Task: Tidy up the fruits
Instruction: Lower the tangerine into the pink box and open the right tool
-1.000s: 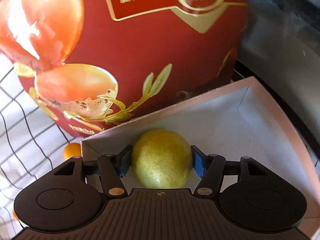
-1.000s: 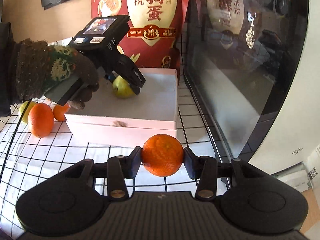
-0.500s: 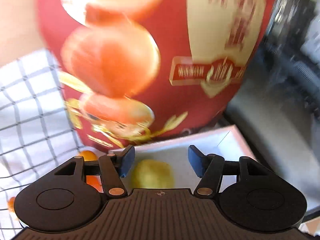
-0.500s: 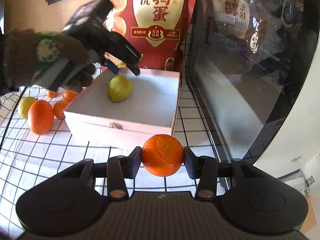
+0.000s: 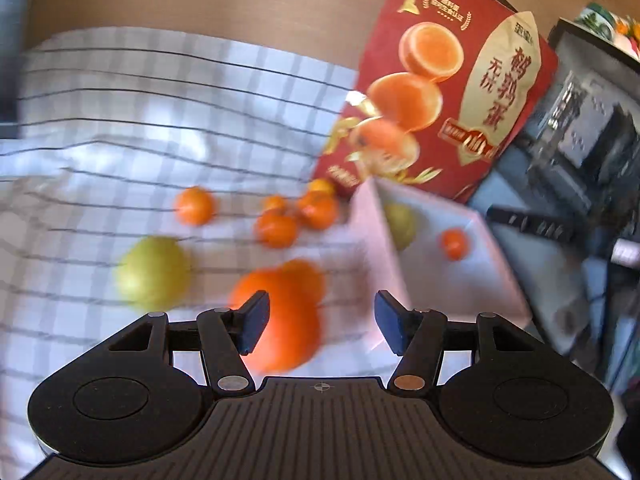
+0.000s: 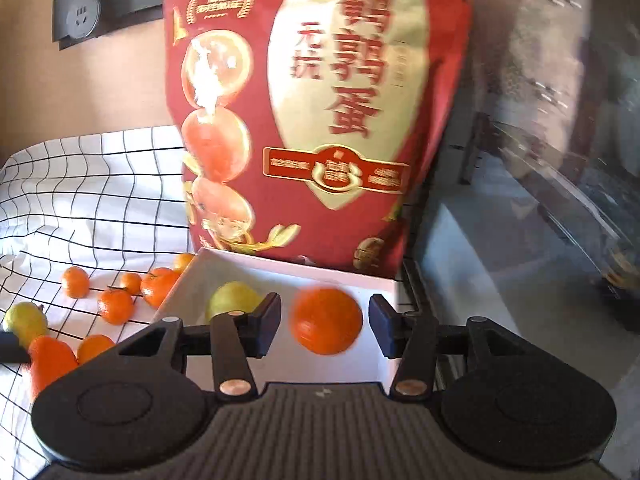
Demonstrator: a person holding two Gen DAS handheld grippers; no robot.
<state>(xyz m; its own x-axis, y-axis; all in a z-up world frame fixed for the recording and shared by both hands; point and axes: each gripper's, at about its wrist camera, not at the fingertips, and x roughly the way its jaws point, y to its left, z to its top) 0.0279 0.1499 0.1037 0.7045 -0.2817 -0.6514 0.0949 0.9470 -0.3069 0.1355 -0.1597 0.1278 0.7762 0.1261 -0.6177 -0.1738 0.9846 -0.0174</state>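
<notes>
The orange [image 6: 326,320] sits low in the middle of the right wrist view, between the spread jaws of the right gripper [image 6: 324,326], which have just been opening; neither pad touches it now, so it is released over the white box [image 6: 280,268] and blurred as if dropping. It may bounce or roll across the box floor and knock the yellow-green pear [image 6: 234,300] lying just to its left, or hop the low wall if it lands hard. In the left wrist view the left gripper [image 5: 320,326] is unclenched and holds nothing, its jaws having just been closing a little above a big orange [image 5: 284,316] on the checked cloth [image 5: 120,128] at lower centre. The blur there suggests a fast sweep, so a grab could clip that fruit and send it rolling toward the second pear [image 5: 154,272] at the left. Small mandarins [image 5: 276,226] crowd the box's outer wall, and the tall red bag [image 6: 320,112] stands right behind the box, easy to tip.
</notes>
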